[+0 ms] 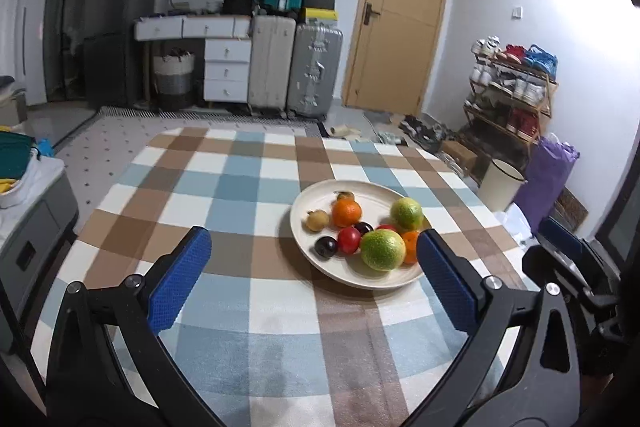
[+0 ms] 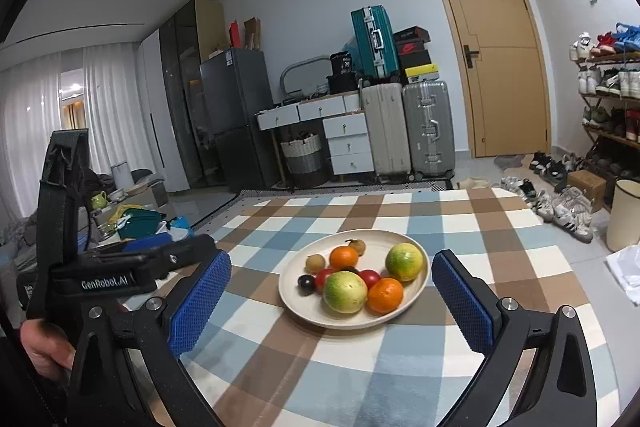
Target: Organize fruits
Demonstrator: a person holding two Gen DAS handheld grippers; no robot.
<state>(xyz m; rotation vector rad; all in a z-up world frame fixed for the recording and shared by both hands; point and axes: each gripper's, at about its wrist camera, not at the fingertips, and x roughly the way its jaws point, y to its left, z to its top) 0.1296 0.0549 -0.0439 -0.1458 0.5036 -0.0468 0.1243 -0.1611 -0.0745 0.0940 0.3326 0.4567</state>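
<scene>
A cream plate [image 1: 316,197] [image 2: 292,291] sits on the checked tablecloth [image 1: 240,187] [image 2: 360,367]. It holds two green-yellow fruits [image 1: 383,249] [image 2: 345,291], two oranges [image 1: 347,213] [image 2: 385,295], red tomatoes [image 1: 349,239] [image 2: 369,277], dark plums [image 1: 325,247] [image 2: 306,283] and small brown fruits [image 1: 317,220] [image 2: 315,262]. My left gripper [image 1: 314,285] is open and empty, short of the plate, which lies toward its right finger. My right gripper [image 2: 330,301] is open and empty, the plate between its fingers beyond the tips. The left gripper's body [image 2: 120,267] shows at left in the right wrist view.
Suitcases [image 1: 296,71] [image 2: 404,127], white drawers [image 1: 226,67] and a fridge [image 1: 116,27] stand against the far wall beside a door [image 1: 400,15]. A shoe rack [image 1: 512,87] and a white bin [image 1: 502,189] are at the right. Clutter lies at the left [image 2: 140,223].
</scene>
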